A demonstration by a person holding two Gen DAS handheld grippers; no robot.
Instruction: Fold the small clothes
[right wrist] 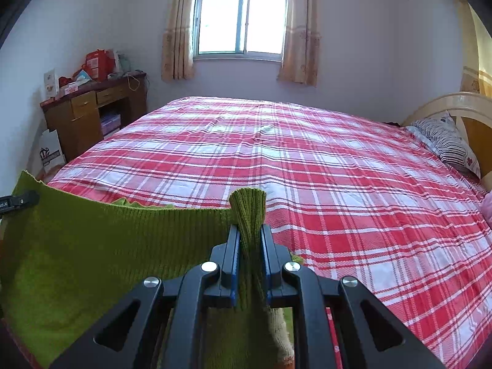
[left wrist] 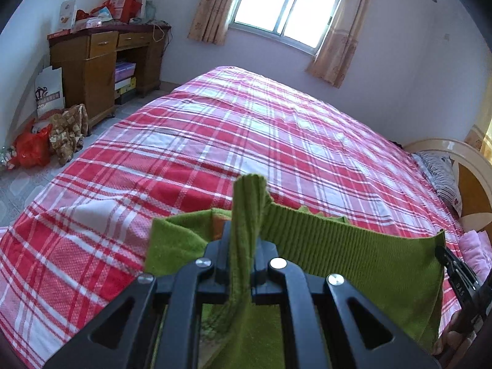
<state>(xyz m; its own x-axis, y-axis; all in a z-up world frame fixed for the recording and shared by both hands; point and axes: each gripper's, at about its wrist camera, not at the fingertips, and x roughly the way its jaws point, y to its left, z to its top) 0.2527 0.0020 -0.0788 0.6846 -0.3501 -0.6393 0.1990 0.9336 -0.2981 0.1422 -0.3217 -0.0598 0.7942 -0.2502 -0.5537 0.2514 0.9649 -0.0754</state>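
Note:
A green knit garment (left wrist: pixel 363 255) hangs stretched between my two grippers above the near edge of the bed. My left gripper (left wrist: pixel 244 230) is shut on one bunched corner of it, which sticks up between the fingers. My right gripper (right wrist: pixel 249 230) is shut on the other corner; the ribbed hem (right wrist: pixel 123 230) runs from it to the left. The right gripper's tip shows at the right edge of the left wrist view (left wrist: pixel 458 276), and the left gripper's tip at the left edge of the right wrist view (right wrist: pixel 18 201). The garment's lower part is hidden under the grippers.
The bed with a red and white plaid sheet (left wrist: pixel 246 141) fills the middle. A striped pillow (right wrist: pixel 446 144) and a wooden headboard (right wrist: pixel 461 104) lie at the right. A wooden desk (left wrist: pixel 101 64) with boxes stands at the left, with bags (left wrist: pixel 33 147) on the floor.

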